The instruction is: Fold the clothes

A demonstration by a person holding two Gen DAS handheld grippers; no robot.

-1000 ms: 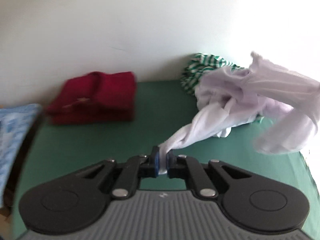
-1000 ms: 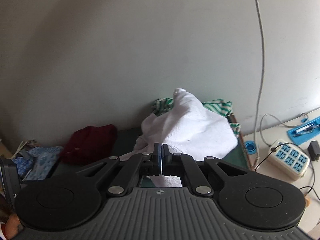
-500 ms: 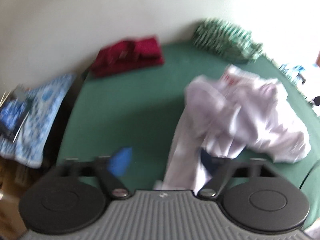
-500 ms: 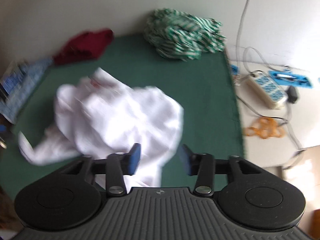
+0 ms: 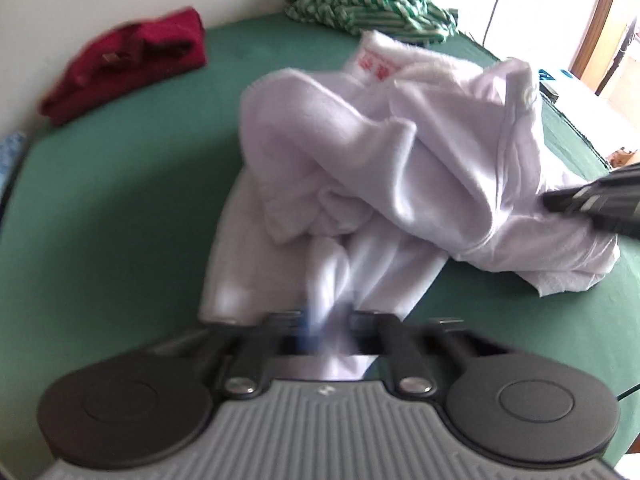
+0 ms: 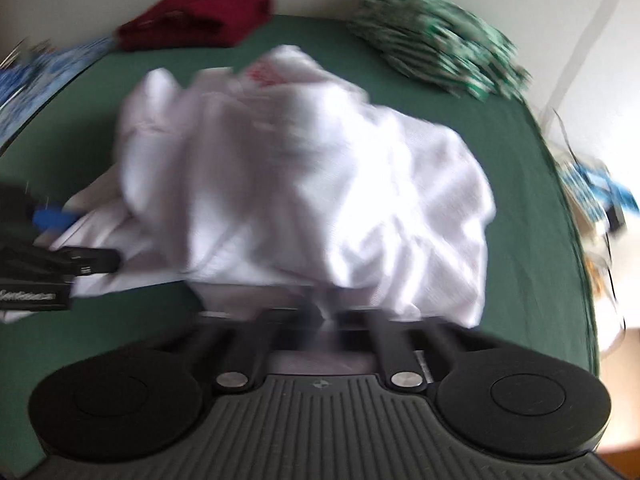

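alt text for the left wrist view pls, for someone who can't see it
The left gripper is closing on a bunch of a crumpled white garment lying on a green table. The right gripper reaches into the garment's right side. A folded red garment and a green striped one lie behind.

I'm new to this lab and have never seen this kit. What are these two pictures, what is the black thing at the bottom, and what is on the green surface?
Each picture comes from a camera on a hand-held two-finger gripper, looking along its fingers. The left gripper is closing on a bunch of the crumpled white garment; the right gripper is shut on another part. Each also shows in the other's view. On the green surface also lie a folded dark red garment and a green striped one.
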